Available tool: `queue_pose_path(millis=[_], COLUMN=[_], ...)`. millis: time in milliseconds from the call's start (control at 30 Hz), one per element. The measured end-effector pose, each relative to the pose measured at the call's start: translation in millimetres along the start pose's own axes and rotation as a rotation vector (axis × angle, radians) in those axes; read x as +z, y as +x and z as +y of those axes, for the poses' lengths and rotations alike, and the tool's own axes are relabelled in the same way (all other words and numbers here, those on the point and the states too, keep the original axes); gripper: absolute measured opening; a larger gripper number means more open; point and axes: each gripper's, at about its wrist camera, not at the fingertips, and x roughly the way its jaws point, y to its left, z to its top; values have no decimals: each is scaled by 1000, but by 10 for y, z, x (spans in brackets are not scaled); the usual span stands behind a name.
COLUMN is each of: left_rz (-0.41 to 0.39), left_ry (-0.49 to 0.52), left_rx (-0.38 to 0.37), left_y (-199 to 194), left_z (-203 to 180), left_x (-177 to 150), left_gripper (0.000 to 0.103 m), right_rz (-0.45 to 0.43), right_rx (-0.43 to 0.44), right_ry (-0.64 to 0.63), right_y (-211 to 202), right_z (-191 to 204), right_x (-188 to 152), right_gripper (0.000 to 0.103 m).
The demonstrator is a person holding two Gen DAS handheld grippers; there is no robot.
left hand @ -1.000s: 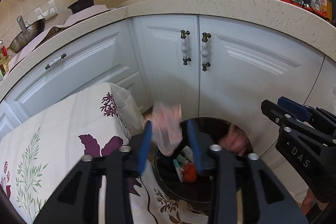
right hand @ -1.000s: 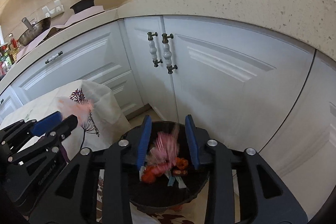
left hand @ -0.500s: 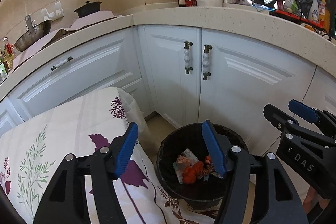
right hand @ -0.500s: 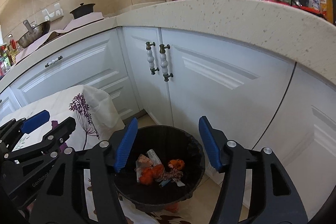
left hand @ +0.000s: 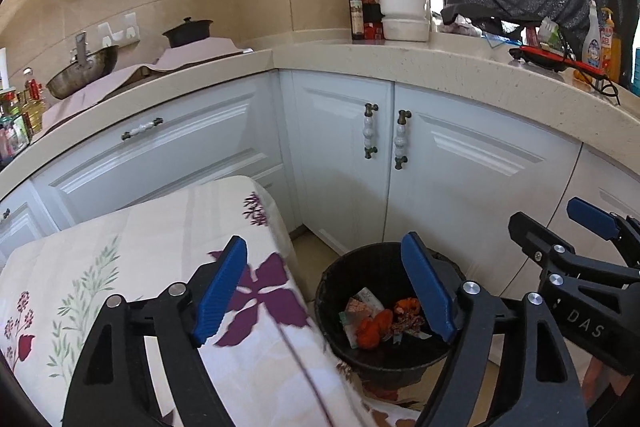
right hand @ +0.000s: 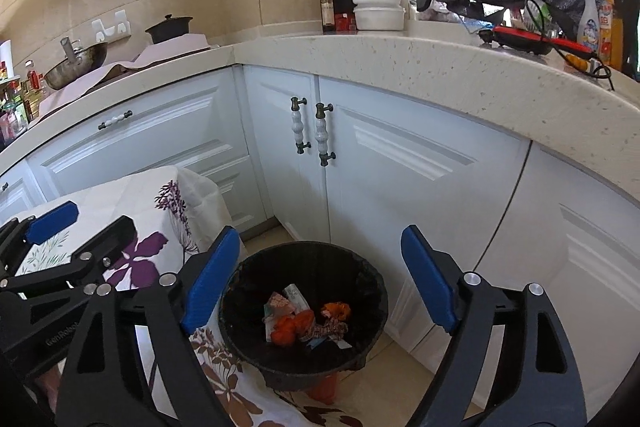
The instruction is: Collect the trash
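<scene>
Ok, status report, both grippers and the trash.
Left gripper open, empty. Right gripper open, empty. Trash lies in black bin. Nothing in the way.

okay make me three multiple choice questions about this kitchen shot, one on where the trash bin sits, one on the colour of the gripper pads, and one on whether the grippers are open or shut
1. Where is the trash bin?
A. On the counter
B. On the floor in front of the white cabinets
C. On top of the flowered cloth

2. What colour are the gripper pads?
A. Blue
B. Red
C. Green

3. What state are the left gripper and right gripper in?
A. Both shut on trash
B. One open, one shut
C. Both open and empty

Answers:
1 B, the bin stands low by the cabinet doors.
2 A, the pads show blue in both views.
3 C, the jaws are spread wide and the trash lies in the bin.
</scene>
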Motion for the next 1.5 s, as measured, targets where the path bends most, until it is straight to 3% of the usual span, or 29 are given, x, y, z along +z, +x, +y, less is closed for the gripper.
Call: queue_pose_path(millis=[267, 800, 1500], left_rz=[-33, -38, -92], left_ry=[0, -33, -67], left_rx=[38, 81, 61], left_y=[-364, -956, -1308], left_z=[206, 538, 658], left_x=[-201, -613, -666], left_gripper=[83, 85, 86], right_rz=[-9, -37, -90], right_rx=[-4, 1, -34], right_ry=[-17, -44, -58], right_y=[-325, -924, -1428], right_z=[149, 361, 436], right_x=[-174, -435, -580], right_gripper=[90, 93, 93])
